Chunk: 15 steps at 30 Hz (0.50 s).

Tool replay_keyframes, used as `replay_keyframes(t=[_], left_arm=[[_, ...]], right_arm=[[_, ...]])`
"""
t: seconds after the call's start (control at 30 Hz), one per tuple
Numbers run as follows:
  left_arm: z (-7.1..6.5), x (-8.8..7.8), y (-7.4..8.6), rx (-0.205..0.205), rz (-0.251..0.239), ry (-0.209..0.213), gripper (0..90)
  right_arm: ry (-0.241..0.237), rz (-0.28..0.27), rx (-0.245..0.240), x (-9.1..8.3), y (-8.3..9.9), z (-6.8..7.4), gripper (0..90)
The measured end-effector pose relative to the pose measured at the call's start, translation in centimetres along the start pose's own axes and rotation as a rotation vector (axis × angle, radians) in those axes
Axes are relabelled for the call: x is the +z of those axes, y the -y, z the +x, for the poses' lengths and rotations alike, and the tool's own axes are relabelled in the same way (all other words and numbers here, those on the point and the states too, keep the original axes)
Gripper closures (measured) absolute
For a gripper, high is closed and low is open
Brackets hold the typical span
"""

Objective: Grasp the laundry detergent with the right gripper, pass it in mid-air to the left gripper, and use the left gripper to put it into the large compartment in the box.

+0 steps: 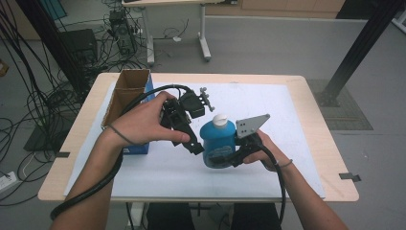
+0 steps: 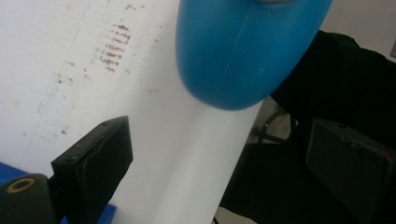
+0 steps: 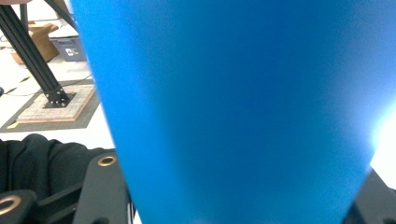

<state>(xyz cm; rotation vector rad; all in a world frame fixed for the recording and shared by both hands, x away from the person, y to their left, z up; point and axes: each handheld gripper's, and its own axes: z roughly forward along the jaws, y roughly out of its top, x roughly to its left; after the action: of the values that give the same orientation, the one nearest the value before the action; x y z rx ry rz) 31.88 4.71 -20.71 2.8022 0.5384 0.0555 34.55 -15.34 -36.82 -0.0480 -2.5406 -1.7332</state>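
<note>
Between my two hands, near the middle of the tabletop [image 1: 297, 96], the blue bottle [image 1: 218, 143] stands roughly upright, white cap [image 1: 219, 119] at the top, its long axis running up toward the camera. My right tongs [image 1: 229, 155] are clenched on its lower body from the right side; in the right gripper view the blue wall sits right against the lens, between the black jaws.

My left tongs [image 1: 194, 143] are released, jaws standing wide with nothing between them. They sit just beside the bottle on its left, pointing down and toward it. In the left gripper view the rounded blue body [image 2: 243, 51] hangs ahead of and above the gap, not yet inside it. So the left hand [image 1: 143, 122] is the free one, and I judge any second grip has to come in sideways from the left, across the bottle's axis.

Underneath lies a white sheet [image 1: 268, 182] with faint brownish smudges, covering most of the wood. An open cardboard box [image 1: 125, 93] stands at the far left edge. Beyond are a grey floor, tangled cables and a black frame post.
</note>
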Motion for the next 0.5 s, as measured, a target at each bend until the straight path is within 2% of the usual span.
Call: replay_keyframes(t=[0.07, 0.27, 0.37, 0.5], left_arm=[[-0.08, 0.1, -0.21, 0.002, 0.007, -0.005, 7.4], [-0.14, -0.01, -0.57, -0.004, -0.012, -0.018, 5.8], [-0.18, -0.05, -0.71, 0.006, -0.013, -0.033, 4.9], [-0.3, -0.07, -0.94, 0.015, -0.014, -0.029, 4.9]], right_arm=[[-0.004, 0.001, -0.006, 0.17, -0.15, 0.03, 41.5], [-0.013, 0.001, -0.014, 0.44, -0.4, 0.11, 41.5], [-0.014, 0.002, -0.017, 0.53, -0.46, 0.11, 41.5], [-0.021, 0.003, -0.022, 0.74, -0.67, 0.2, 41.5]])
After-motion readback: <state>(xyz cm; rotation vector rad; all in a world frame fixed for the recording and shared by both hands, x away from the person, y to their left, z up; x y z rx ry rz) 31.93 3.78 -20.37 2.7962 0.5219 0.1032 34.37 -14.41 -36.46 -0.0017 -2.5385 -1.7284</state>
